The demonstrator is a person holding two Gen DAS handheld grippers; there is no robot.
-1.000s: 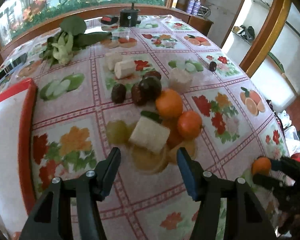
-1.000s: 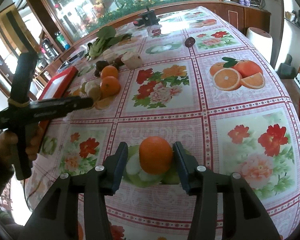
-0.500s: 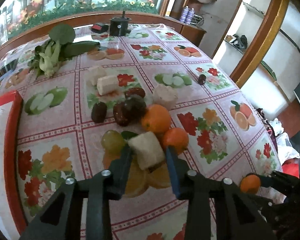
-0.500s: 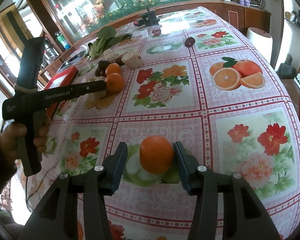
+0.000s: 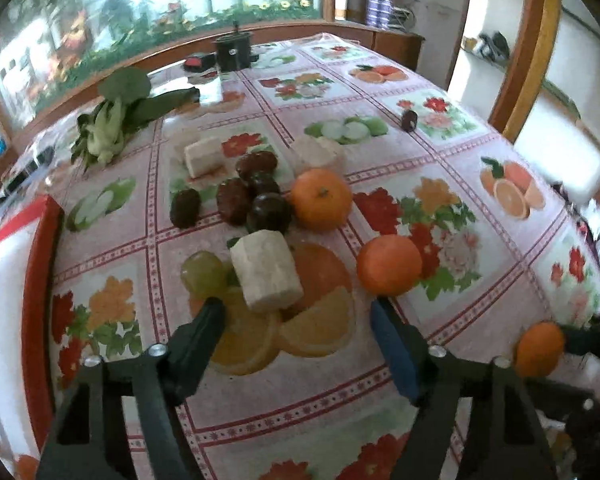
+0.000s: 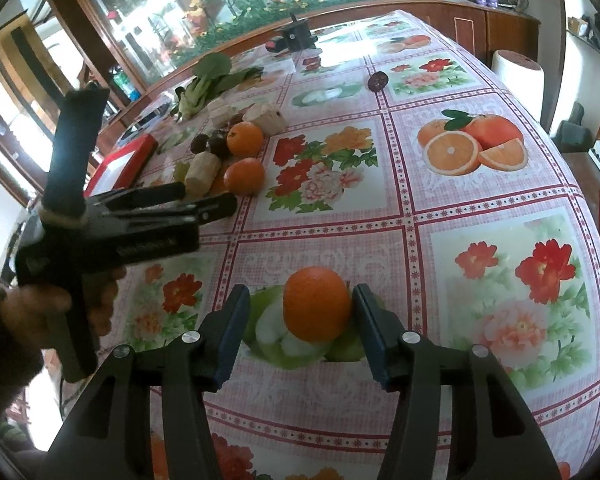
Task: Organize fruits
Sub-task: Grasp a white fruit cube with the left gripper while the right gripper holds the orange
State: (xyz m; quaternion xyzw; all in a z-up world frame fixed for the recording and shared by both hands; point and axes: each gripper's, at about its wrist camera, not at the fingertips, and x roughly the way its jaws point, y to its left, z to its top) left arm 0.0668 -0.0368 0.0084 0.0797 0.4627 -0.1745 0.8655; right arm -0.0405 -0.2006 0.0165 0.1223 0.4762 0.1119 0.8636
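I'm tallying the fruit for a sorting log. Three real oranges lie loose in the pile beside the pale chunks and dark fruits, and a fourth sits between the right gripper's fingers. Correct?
Not quite. Only two oranges lie loose in the pile, one by the dark fruits and one nearer; the other orange shapes are tablecloth prints. The left wrist view shows this. Another orange does sit between the right gripper fingers, whose jaws are opening.
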